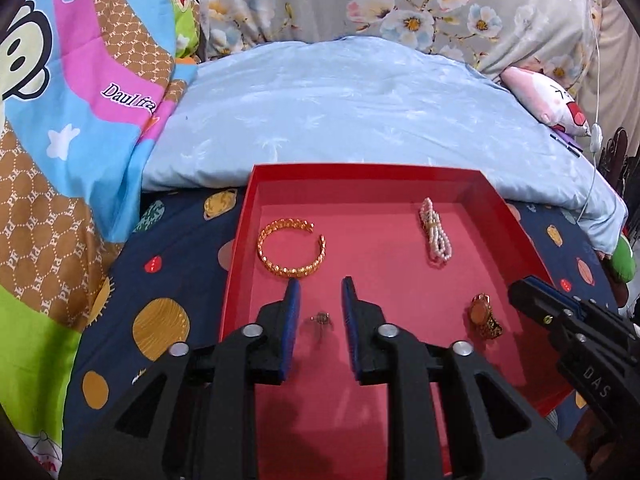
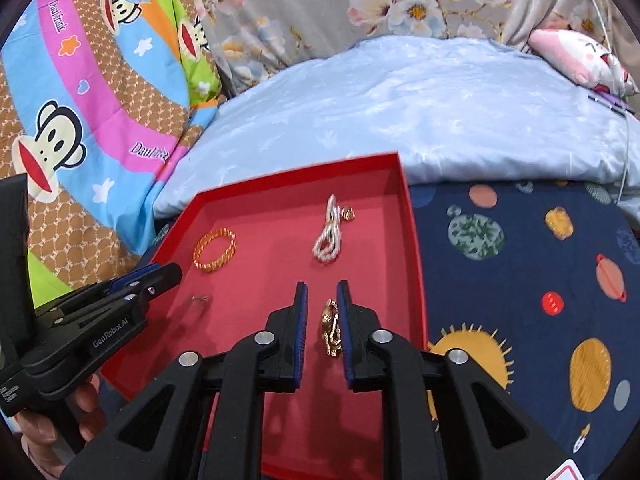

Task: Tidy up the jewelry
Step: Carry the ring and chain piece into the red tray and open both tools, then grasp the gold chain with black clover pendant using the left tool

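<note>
A red tray point(image 1: 492, 196) lies on the bed and holds the jewelry. In the left wrist view, a gold bangle point(image 1: 291, 248) lies at the back left, a pearl bracelet point(image 1: 435, 235) at the back right, a gold watch point(image 1: 485, 317) at the front right. A small ring point(image 1: 320, 318) lies on the tray floor between my left gripper's point(image 1: 320, 286) open jaws. In the right wrist view, my right gripper point(image 2: 322, 289) is open, with the gold watch point(image 2: 331, 334) standing between its jaws, close to the right pad. The bangle point(image 2: 215, 250) and pearls point(image 2: 329, 237) lie beyond.
The tray point(image 2: 416, 280) sits on a dark blue planet-print sheet point(image 2: 520, 280). A light blue quilt point(image 1: 360, 112) lies behind it, a colourful monkey-print blanket point(image 1: 80, 100) to the left. A pink plush toy point(image 1: 556, 100) and a white cable point(image 1: 596, 136) are at the far right.
</note>
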